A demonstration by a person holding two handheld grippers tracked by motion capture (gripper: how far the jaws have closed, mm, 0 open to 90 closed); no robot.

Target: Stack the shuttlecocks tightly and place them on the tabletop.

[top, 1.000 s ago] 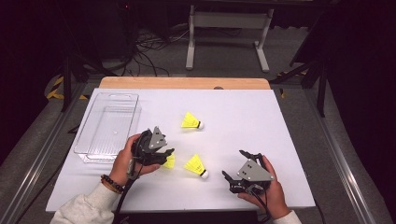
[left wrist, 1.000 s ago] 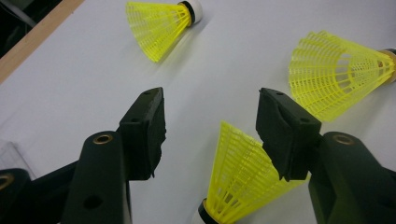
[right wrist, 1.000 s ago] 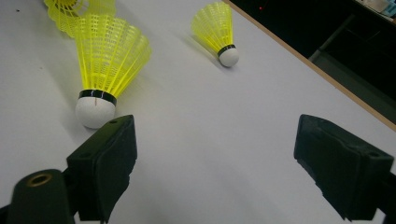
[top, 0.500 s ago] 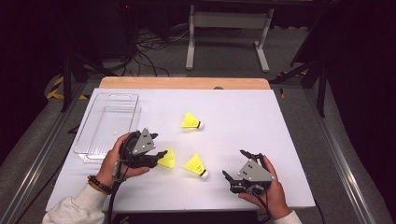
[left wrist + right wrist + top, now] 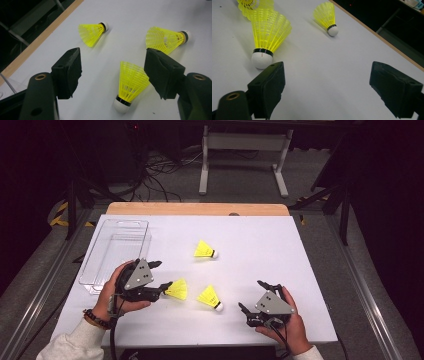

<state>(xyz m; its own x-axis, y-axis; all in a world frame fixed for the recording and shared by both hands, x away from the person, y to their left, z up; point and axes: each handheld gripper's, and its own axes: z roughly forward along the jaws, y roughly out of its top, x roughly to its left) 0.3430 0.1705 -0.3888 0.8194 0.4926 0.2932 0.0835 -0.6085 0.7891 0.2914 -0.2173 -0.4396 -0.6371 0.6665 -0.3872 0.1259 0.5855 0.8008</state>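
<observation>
Shuttlecocks, three yellow ones, lie on the white table [image 5: 300, 250] in the high view. The left gripper [image 5: 162, 275] sits at about eight o'clock on the table, its jaws having just been opening, and the nearest shuttlecock [image 5: 177, 289] lies at their tips, unclamped. A second shuttlecock [image 5: 210, 297] lies at six o'clock, a third shuttlecock [image 5: 204, 250] near the centre. A clear bin [image 5: 117, 247] stands at ten o'clock. The right gripper [image 5: 252, 297] rests at five o'clock, jaws spread and holding nothing.

Left gripper view: the nearest shuttlecock [image 5: 131, 85] lies between the parted jaws, cork toward the camera, skirt close against the right-hand jaw; the others lie at eleven and one o'clock.

Right gripper view: jaws stand wide apart with bare table between; the second shuttlecock [image 5: 268, 35] lies at ten o'clock.
</observation>
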